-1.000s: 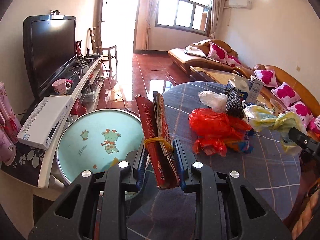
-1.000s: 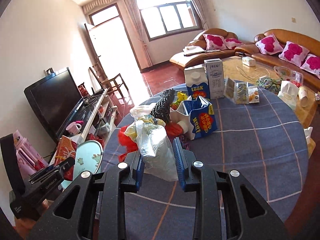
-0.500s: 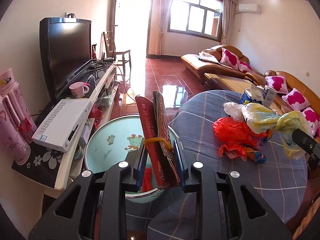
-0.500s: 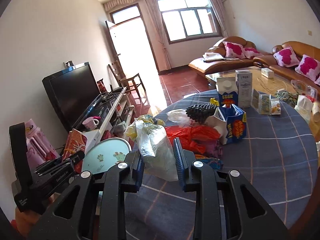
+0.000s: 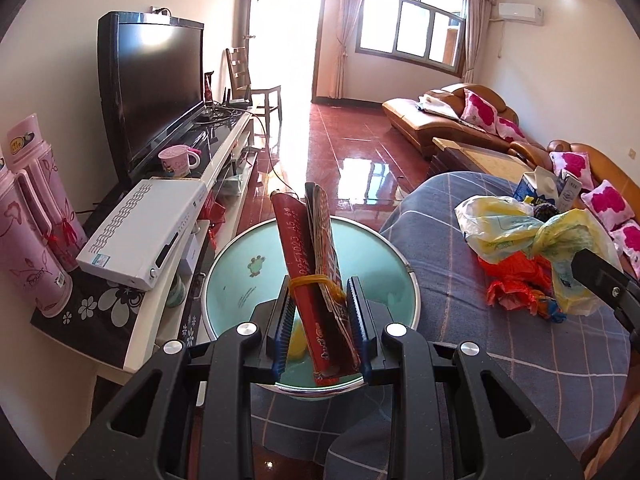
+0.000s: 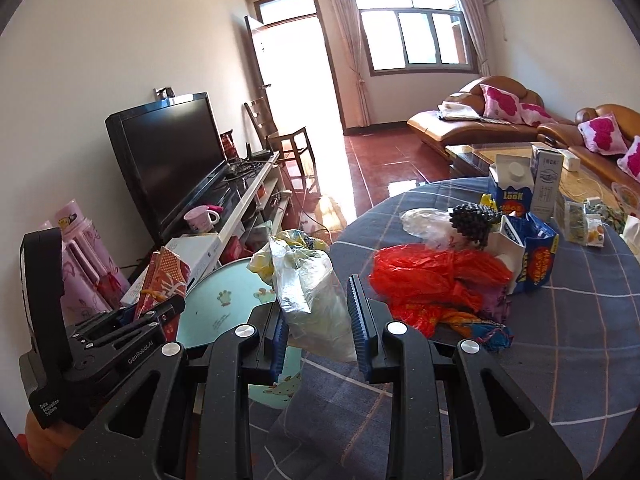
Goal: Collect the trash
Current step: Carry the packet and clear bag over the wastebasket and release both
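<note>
The left gripper (image 5: 320, 316) has its jaws narrowed onto a red packet bundle (image 5: 316, 276) bound with a yellow band, its long axis upright, leaning slightly left, above the teal bin (image 5: 240, 264). The right gripper (image 6: 318, 320) has its jaws pinched on a pale plastic bag (image 6: 308, 284), just right of the bin at the surface's (image 6: 560, 340) edge.

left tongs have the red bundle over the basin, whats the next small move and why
Probably open the left tongs and let the red bundle drop: it is clamped upright directly above the teal basin, which already holds a yellow scrap. The right tongs, gripping the plastic bag, sit beside it.
</note>
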